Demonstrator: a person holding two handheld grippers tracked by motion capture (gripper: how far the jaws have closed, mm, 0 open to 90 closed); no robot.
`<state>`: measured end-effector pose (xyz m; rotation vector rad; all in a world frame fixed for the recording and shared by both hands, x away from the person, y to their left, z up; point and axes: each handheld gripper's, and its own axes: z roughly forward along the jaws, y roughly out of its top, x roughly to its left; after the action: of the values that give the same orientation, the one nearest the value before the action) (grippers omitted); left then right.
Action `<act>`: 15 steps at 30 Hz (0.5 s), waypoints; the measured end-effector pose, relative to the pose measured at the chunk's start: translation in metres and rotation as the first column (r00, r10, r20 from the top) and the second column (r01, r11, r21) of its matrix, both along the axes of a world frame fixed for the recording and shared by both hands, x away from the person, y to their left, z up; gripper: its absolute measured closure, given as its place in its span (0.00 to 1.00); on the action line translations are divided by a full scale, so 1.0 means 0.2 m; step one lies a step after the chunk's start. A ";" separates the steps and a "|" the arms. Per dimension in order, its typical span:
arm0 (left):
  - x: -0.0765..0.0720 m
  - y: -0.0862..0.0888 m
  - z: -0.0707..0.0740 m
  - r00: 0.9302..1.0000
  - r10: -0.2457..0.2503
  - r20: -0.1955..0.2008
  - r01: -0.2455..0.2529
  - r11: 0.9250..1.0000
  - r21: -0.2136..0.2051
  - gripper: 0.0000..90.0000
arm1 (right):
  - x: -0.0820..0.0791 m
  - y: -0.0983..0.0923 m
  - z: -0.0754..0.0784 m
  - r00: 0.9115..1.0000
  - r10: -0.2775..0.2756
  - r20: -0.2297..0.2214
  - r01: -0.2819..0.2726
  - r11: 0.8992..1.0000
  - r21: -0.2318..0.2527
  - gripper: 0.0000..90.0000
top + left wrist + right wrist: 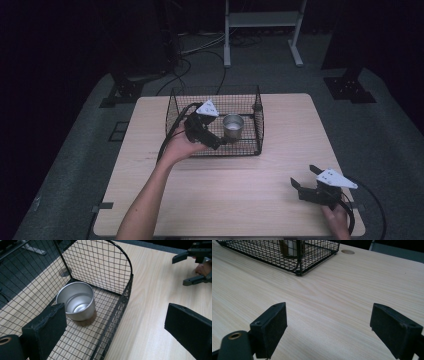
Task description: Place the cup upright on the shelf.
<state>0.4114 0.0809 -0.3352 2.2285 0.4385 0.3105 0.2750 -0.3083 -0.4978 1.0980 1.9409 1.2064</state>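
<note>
Left gripper (117, 322) sits low in frame, jaws spread wide and empty, straddling the wire basket (120, 305) wall. The steel cup (77, 302) stands inside, centre-left. Next move probably needs dropping around the cup's rim. Right gripper (328, 326) is released too, idle.

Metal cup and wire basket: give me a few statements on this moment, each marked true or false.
1. The metal cup stands upright inside the wire basket. True.
2. The left gripper is shut on the cup. False: its jaws are open and the cup is free.
3. The right gripper rests over bare table, open. True.
4. The cup holds a spoon. False: it looks empty.
5. The basket sits at the table's near edge. False: it sits toward the far edge.
</note>
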 end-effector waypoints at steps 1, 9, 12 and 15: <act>-0.01 0.00 -0.01 1.000 0.001 -0.001 -0.001 1.000 -0.005 0.03 | 0.00 0.00 0.00 1.000 0.000 0.000 0.000 1.000 -0.001 0.15; -0.08 0.06 -0.06 1.000 0.020 0.009 -0.020 1.000 -0.017 0.03 | 0.00 0.00 0.00 1.000 -0.003 0.000 0.003 1.000 -0.003 0.15; -0.11 0.08 -0.09 1.000 0.029 0.006 -0.029 0.999 -0.027 0.03 | 0.00 0.00 0.00 1.000 -0.005 -0.002 0.005 1.000 -0.002 0.15; -0.14 0.10 -0.11 0.999 0.032 0.010 -0.032 0.999 -0.033 0.03 | 0.00 0.00 0.00 1.000 -0.005 -0.004 0.005 1.000 -0.005 0.15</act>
<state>0.3830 0.1007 -0.3576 2.1889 0.4714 0.3292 0.2752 -0.3076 -0.4977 1.1033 1.9421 1.1974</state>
